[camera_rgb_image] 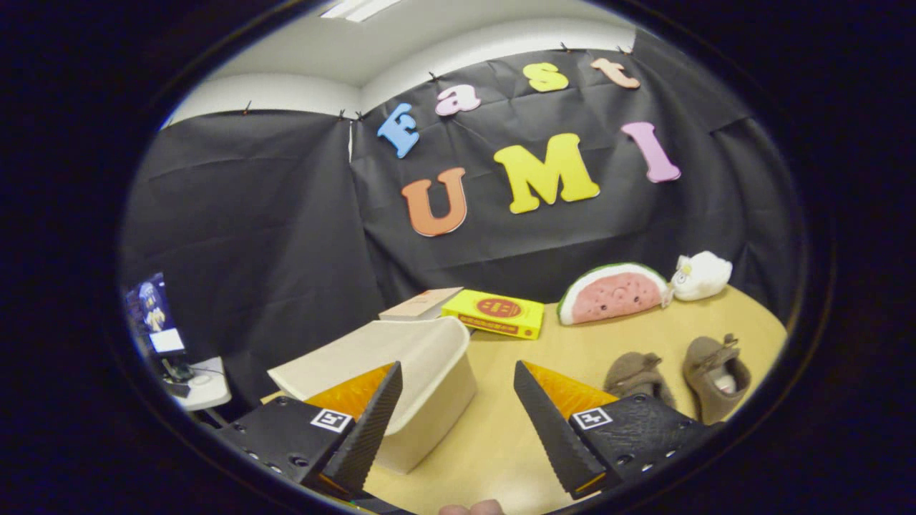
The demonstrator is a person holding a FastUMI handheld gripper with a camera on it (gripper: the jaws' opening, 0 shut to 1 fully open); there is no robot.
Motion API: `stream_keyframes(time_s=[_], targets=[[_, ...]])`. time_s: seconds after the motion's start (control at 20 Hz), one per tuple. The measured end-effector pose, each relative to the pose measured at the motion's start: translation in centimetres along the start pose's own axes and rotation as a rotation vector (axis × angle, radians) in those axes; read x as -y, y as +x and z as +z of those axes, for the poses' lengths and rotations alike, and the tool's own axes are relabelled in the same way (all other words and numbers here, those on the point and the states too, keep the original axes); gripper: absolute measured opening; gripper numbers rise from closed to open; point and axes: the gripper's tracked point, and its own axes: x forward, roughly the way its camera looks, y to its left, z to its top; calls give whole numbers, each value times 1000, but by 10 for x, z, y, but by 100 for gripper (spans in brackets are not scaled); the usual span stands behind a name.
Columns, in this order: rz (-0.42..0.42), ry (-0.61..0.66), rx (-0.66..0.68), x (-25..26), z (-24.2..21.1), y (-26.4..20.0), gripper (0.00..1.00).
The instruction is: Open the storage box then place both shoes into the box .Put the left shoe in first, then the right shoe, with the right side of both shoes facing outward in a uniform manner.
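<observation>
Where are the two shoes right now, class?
In the gripper view, the two brown shoes sit side by side on the table, beyond the open gripper's right finger and in front of the watermelon cushion.

the gripper (458,375) hangs tilted with its fingers (372,429) spread wide apart, holding nothing; a fingertip of the person's hand (472,508) shows just behind them.

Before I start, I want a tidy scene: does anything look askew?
The storage box lid is tilted up, not flat. The two shoes point different ways. The gripper is open over bare table.
</observation>
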Motion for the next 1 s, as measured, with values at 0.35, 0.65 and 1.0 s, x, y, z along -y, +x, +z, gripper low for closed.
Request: stream_keyframes(time_s=[0.35,0.65,1.0], targets=[[150,227,-125,-20,-26,43,95],[225,404,-207,-33,-41,64,95],[270,628,-265,-36,-51,72,95]])
